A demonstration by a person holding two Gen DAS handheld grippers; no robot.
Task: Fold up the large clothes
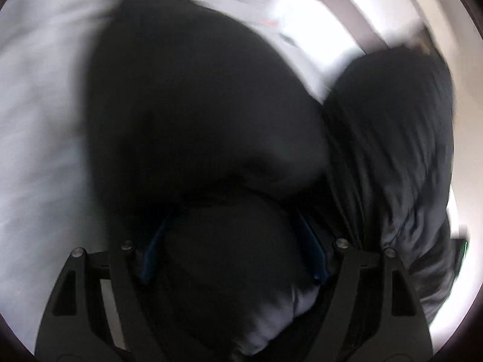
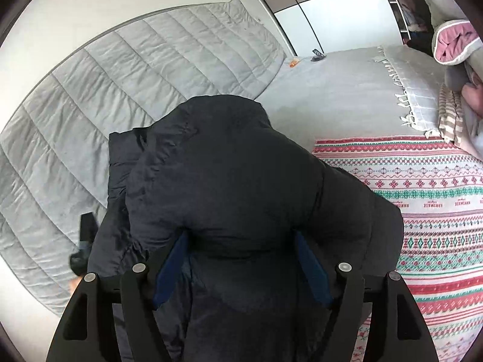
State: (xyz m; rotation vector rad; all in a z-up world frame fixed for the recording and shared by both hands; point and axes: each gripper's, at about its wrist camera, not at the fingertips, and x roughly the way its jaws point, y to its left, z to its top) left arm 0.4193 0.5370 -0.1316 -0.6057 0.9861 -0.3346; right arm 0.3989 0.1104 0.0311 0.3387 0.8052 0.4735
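A black puffy jacket (image 2: 226, 157) lies bunched on the bed and rises in a heap over my right gripper (image 2: 240, 235). A thick fold of it fills the wide gap between the blue pads (image 2: 170, 267) and touches both. The left wrist view is blurred. There the same jacket (image 1: 196, 90) bulges between the fingers of my left gripper (image 1: 232, 220), whose blue pads (image 1: 314, 256) stand wide against the padded cloth. More of the jacket (image 1: 392, 150) hangs at the right of that view. The fabric covers the fingertips of both grippers.
A grey quilted cover (image 2: 135, 69) spreads over the bed's left and far side. A patterned red, green and white blanket (image 2: 437, 199) lies on the right, a white fringed throw (image 2: 416, 90) beyond it. Pink-and-grey bedding (image 2: 452, 42) is piled far right. White wardrobe doors (image 2: 332, 15) stand behind.
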